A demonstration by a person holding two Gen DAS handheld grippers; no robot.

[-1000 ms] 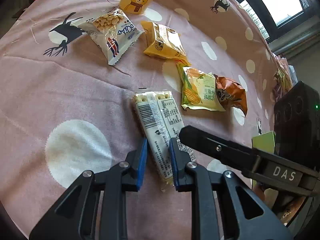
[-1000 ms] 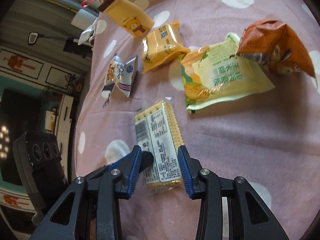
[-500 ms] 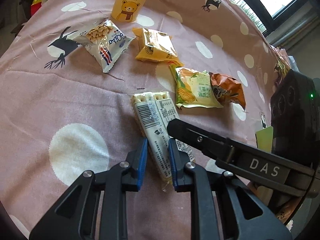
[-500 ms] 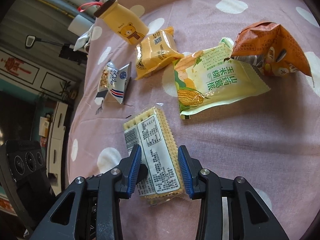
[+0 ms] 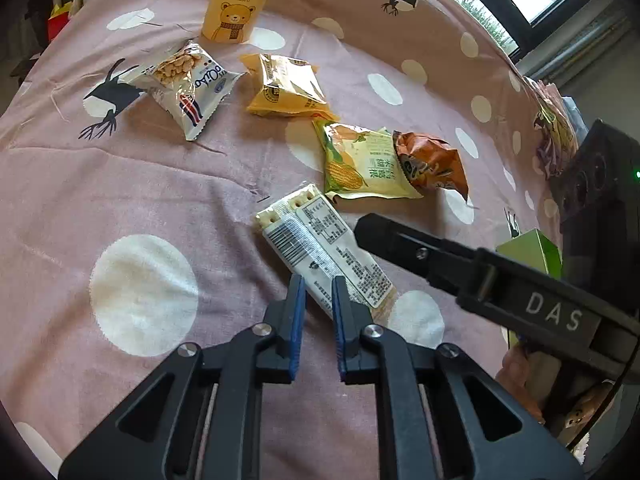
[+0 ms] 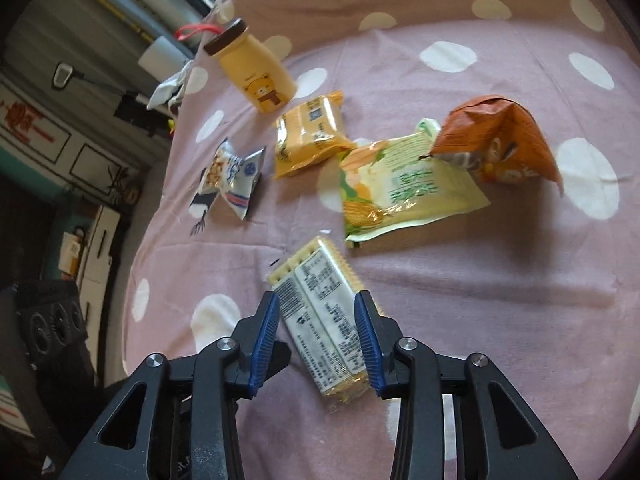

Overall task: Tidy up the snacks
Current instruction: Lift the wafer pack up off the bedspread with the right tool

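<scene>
A: Our right tongs (image 6: 316, 334) straddle the cracker pack (image 6: 320, 312), blue pads on either long side, close to the wrapper; we cannot tell whether they press it. Our left tongs (image 5: 318, 310) stand at a narrow gap over the pack's (image 5: 324, 256) near corner; grip or mere nearness, we cannot tell.

B: And where does the pack lie?

A: Flat on the pink dotted cloth (image 5: 120, 200), label side up, its far end pointing toward the corn snack bag (image 5: 364, 164). Small gap between the two.

B: The other snacks?

A: We note an orange bag (image 5: 432, 164) resting on the corn bag's edge. Beyond them a yellow pouch (image 5: 288, 88). Left of that, a white-and-blue peanut packet (image 5: 188, 84), set apart. At the far edge a yellow bear bottle (image 5: 234, 4) stands upright with a brown cap (image 6: 224, 36).

B: Anything near the left tongs?

A: The right tool's black arm, marked DAS (image 5: 552, 316), crosses our left view, its tip just beside the pack. A green box (image 5: 532, 248) shows behind it.
</scene>
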